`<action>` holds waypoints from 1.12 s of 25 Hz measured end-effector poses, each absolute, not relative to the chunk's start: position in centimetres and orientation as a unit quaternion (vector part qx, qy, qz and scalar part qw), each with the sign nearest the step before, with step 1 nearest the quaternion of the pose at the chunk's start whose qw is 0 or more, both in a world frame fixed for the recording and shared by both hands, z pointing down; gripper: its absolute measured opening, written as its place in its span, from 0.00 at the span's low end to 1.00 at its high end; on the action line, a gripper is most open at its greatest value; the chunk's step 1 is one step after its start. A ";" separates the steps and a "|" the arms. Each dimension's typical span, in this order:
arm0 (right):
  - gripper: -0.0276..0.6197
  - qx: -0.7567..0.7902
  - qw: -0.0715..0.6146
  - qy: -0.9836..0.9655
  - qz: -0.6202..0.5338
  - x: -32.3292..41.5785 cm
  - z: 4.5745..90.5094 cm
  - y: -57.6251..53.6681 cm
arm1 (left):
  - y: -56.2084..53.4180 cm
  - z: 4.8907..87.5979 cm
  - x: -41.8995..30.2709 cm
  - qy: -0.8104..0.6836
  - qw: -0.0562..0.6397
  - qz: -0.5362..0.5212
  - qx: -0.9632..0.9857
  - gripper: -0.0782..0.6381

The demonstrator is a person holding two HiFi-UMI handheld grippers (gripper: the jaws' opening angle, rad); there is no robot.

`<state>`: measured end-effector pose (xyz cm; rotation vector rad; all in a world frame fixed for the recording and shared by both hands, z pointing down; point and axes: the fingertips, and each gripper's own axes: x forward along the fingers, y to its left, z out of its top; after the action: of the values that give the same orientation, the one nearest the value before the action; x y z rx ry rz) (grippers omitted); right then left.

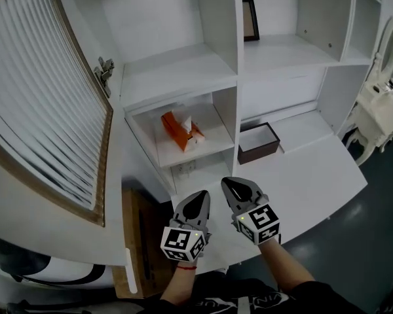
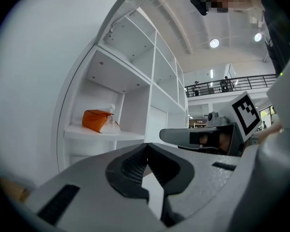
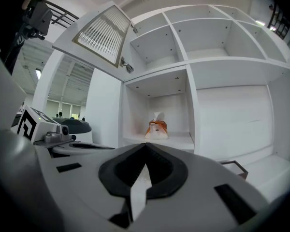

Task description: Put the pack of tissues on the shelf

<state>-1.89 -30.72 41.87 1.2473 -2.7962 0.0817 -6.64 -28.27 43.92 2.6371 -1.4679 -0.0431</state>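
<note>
Nearest the camera, both tools sit side by side, short of the pack of tissues (image 1: 181, 131) and below it in the head view, well apart from it.

Left gripper (image 1: 203, 193): its own view shows the jaw tips met, nothing between them, touching nothing. Right gripper (image 1: 228, 182): jaws closed tip to tip, empty, also touching nothing. Both hang over the front part of the white counter (image 1: 301, 175), whose front edge runs behind the tools on the side away from the pack.

The pack lies on the board of an open-fronted compartment (image 1: 219, 113) of the white shelf unit, orange wrapper with a white tissue standing from its top. It rests near the middle of the board, apart from both side walls, with bare board on either side and in front.

Right of the pack, past the compartment's upright wall, a dark open box (image 1: 258, 142) stands on the counter. Left of the pack, a ribbed-glass cabinet door (image 1: 39, 97) hangs swung open. Beyond the pack, higher shelves stand open; a dark picture frame (image 1: 250, 19) leans in one.
</note>
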 end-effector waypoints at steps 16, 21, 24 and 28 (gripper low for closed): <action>0.05 0.391 0.023 -0.920 0.023 0.7 40.2 -23.4 | -23.1 42.0 -3.2 -0.470 0.033 -0.022 0.882 0.12; 0.05 0.381 0.013 -0.924 0.023 1.0 39.2 -21.6 | -21.8 41.1 -2.8 -0.472 0.023 -0.028 0.881 0.12; 0.05 0.378 0.006 -0.926 0.022 1.1 38.7 -20.8 | -21.3 40.5 -2.5 -0.470 0.017 -0.034 0.882 0.12; 0.05 0.376 0.000 -0.926 0.024 1.4 38.4 -20.1 | -20.5 40.0 -2.1 -0.466 0.011 -0.038 0.884 0.12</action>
<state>1.43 -20.11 38.41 1.1826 -2.9091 0.0741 -2.13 -20.50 40.00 2.7579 -1.4524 -0.1183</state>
